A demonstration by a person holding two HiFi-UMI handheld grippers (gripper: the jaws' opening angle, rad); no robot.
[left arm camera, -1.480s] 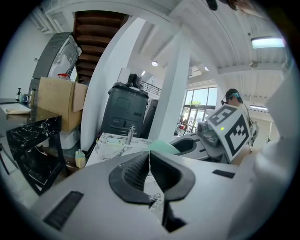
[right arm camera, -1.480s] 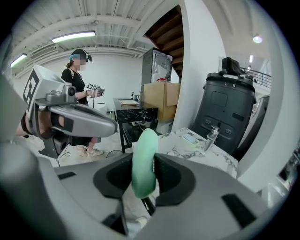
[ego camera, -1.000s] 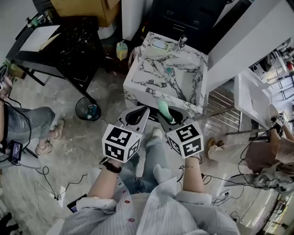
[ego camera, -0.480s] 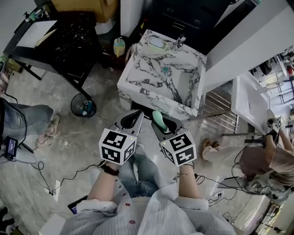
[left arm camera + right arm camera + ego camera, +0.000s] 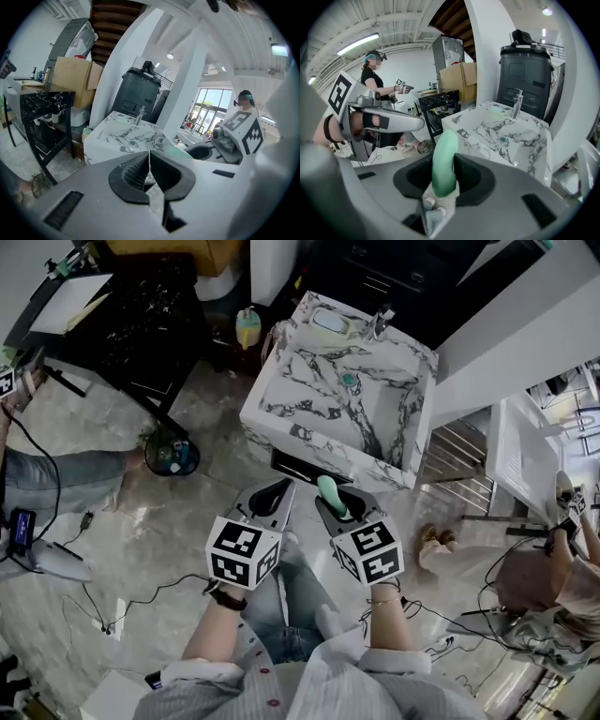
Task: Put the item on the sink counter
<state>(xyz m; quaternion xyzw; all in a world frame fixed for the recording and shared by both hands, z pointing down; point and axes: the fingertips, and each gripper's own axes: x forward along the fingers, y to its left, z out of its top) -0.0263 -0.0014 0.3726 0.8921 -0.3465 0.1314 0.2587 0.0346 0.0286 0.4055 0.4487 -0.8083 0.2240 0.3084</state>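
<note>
In the right gripper view we see the green item (image 5: 444, 150), a smooth, pale, rounded bar, pinched at its lower end by the right gripper (image 5: 442, 165). Only the head view shows it short of the near edge of the sink counter (image 5: 319, 454), which lies at 12 o'clock. In the left gripper view, the left gripper (image 5: 149, 174) is pressed together on nothing, with open floor (image 5: 159, 521) at its 9 o'clock.

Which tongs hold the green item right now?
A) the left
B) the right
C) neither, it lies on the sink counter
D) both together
B: the right tongs are clamped on the green item; the left tongs are shut and empty.
</note>
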